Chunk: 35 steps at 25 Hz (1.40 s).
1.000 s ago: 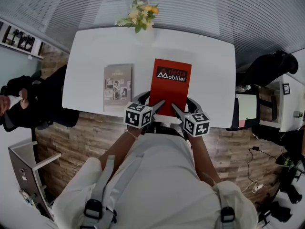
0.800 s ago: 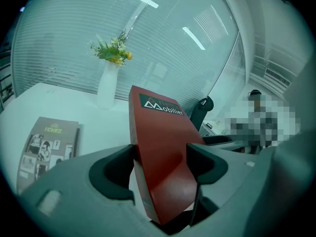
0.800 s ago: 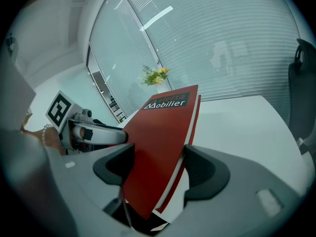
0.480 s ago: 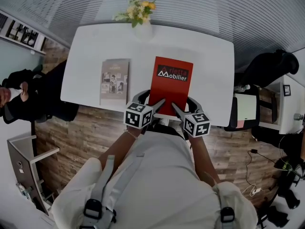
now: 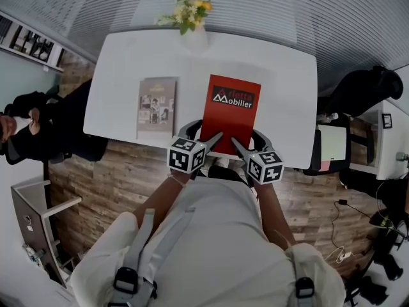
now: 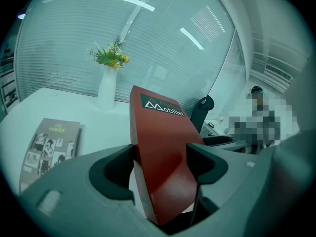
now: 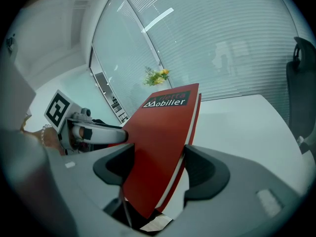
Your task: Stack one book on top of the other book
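A red book (image 5: 229, 114) lies lengthwise at the near edge of the white table (image 5: 281, 94). Its near end sits between the jaws of both grippers. My left gripper (image 5: 203, 136) holds the near left corner and my right gripper (image 5: 246, 139) the near right corner. In the left gripper view the red book (image 6: 158, 147) runs through the left gripper (image 6: 160, 154), with a pad against each side. The right gripper view shows the right gripper (image 7: 158, 154) clamped on the red book (image 7: 163, 132), whose far end tilts up off the table. A grey book (image 5: 156, 106) lies flat to its left, apart from it.
A white vase of flowers (image 5: 192, 27) stands at the table's far edge. A person in dark clothes (image 5: 38, 130) sits beyond the table's left end. A black chair (image 5: 358, 91) and a white cabinet (image 5: 390, 139) stand to the right. Wooden floor lies below the near edge.
Only the head view has shifted a little. Both grippers and the red book keep their places.
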Available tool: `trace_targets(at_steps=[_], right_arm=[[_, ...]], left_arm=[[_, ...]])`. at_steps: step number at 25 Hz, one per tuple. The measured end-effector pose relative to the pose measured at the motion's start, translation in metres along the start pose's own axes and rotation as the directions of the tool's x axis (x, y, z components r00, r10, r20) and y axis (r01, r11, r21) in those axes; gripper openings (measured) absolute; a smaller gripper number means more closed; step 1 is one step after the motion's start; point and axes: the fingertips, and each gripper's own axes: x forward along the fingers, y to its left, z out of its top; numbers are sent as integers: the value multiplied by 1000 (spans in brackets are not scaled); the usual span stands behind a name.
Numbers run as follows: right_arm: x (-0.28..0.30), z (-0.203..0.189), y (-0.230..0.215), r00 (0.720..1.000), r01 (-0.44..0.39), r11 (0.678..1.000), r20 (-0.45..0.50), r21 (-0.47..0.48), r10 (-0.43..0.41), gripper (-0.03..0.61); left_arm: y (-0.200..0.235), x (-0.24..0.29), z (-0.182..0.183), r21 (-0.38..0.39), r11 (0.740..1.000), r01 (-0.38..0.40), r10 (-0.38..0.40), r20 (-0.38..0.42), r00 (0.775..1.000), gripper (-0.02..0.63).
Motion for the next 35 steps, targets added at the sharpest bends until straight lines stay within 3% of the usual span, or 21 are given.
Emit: trace_targets(at_steps=[6, 22, 35], right_arm=[[22, 8, 20, 1000, 6, 1000, 3, -9, -6, 316], [108, 27, 129, 1000, -1, 1000, -5, -19, 1, 316], [159, 23, 166, 999, -20, 999, -31, -35, 19, 316]], left_arm=[[27, -12, 4, -1, 1000, 1, -1, 4, 1000, 341], [142, -92, 16, -9, 1000, -13, 13, -1, 1000, 341], [200, -114, 5, -35, 999, -34, 34, -4, 999, 341]])
